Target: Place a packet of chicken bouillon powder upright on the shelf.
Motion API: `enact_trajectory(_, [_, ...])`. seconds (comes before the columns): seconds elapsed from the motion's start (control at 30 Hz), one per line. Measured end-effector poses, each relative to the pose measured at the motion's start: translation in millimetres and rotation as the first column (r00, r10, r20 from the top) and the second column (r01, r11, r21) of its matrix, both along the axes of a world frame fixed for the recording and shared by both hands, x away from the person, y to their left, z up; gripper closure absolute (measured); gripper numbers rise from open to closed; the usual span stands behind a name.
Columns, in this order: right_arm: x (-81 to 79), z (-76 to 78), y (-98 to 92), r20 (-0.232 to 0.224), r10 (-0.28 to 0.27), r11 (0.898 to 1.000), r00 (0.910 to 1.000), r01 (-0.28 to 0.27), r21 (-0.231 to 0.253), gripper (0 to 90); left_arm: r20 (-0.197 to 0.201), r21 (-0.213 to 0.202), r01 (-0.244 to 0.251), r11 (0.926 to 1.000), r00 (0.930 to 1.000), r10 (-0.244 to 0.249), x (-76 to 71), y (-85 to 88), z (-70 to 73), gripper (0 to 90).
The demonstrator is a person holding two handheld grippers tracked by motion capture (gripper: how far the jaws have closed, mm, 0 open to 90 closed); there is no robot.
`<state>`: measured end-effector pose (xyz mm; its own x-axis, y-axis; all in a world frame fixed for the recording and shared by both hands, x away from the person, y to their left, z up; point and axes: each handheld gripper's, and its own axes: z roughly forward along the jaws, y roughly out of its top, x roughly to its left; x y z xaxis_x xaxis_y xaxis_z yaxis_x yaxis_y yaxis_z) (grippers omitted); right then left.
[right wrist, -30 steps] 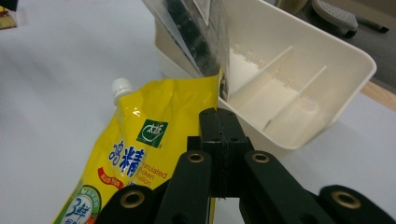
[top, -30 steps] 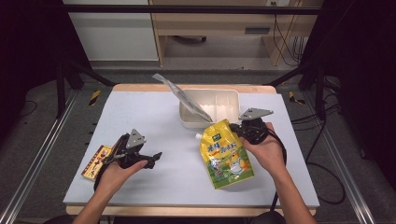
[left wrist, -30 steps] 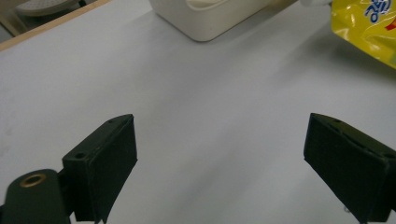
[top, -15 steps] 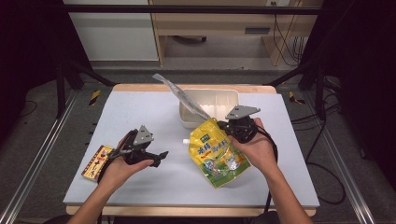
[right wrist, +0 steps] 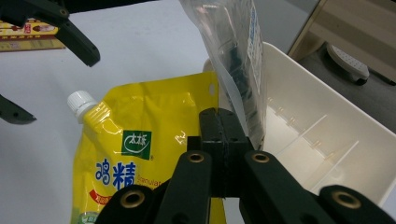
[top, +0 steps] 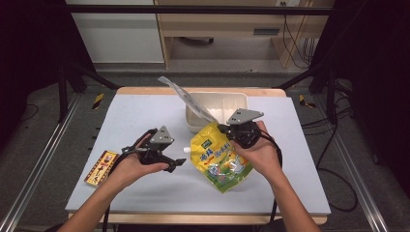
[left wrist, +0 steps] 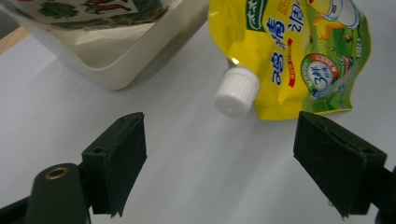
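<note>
Pouch (top: 220, 157) pinched by right tool (top: 231, 130); left tool (left wrist: 219, 154), jaws closing but empty, could knock the cap (left wrist: 237, 91) aside.

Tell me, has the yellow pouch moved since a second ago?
Yes. The yellow pouch, clamped in the right gripper, has shifted leftward past the white bin, toward the left gripper.
</note>
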<state>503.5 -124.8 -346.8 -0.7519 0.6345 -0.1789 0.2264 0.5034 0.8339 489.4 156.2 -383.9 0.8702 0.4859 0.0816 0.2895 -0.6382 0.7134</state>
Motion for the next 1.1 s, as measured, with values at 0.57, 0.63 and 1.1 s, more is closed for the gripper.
enact_trajectory(0.57, [-7.5,10.1,10.8,0.038,0.030,0.999,0.9988,-0.031,0.024,90.0,-0.078,0.021,0.074,0.9970,0.9943,-0.072,13.3,-17.8,4.0,32.3])
enact_trajectory(0.63, [-8.1,10.6,11.6,0.043,0.034,0.999,0.9985,-0.035,0.027,90.0,-0.088,0.029,0.082,0.9962,0.9929,-0.079,15.1,-19.4,3.4,34.7])
enact_trajectory(1.1, [-10.4,12.3,13.7,0.045,0.046,0.998,0.9979,-0.048,0.037,90.0,-0.110,0.026,0.091,0.9956,0.9901,-0.087,19.2,-25.9,2.2,61.6])
